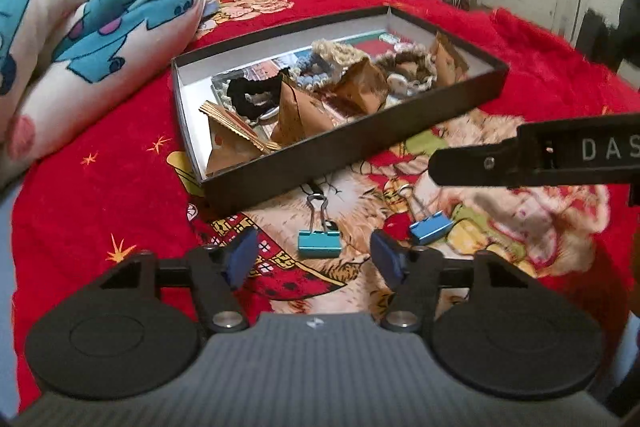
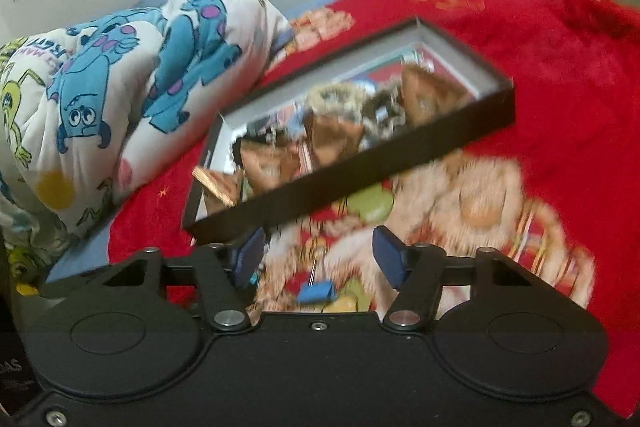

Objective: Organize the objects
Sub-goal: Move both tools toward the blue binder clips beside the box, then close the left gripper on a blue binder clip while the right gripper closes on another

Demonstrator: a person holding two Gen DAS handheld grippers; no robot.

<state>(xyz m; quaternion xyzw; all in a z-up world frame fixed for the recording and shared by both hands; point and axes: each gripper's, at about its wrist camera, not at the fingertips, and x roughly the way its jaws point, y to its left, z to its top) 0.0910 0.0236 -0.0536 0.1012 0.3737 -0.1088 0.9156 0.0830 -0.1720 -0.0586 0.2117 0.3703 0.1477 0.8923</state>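
The jaws of the left gripper are seen spread apart, with nothing pinched between the blue pads; they are held above a red blanket on the bed. Just beyond the gap between them, a teal binder clip lies flat on the blanket, its wire handles pointing toward the box. A second, blue binder clip is found just beside it to the right, tilted, apart from the first. A fingertip of the right gripper is seen reaching in from the right above that blue clip, not touching it.

In the right wrist view, which is blurred, the jaws of the right gripper are likewise spread, with nothing gripped; the blue binder clip is seen on the blanket below the gap between the fingers.

Behind both clips, a shallow black box rests on the blanket. It is filled with brown paper packets, a black scrunchie and knitted pieces. A folded quilt with blue cartoon monsters is piled to the left of the box.
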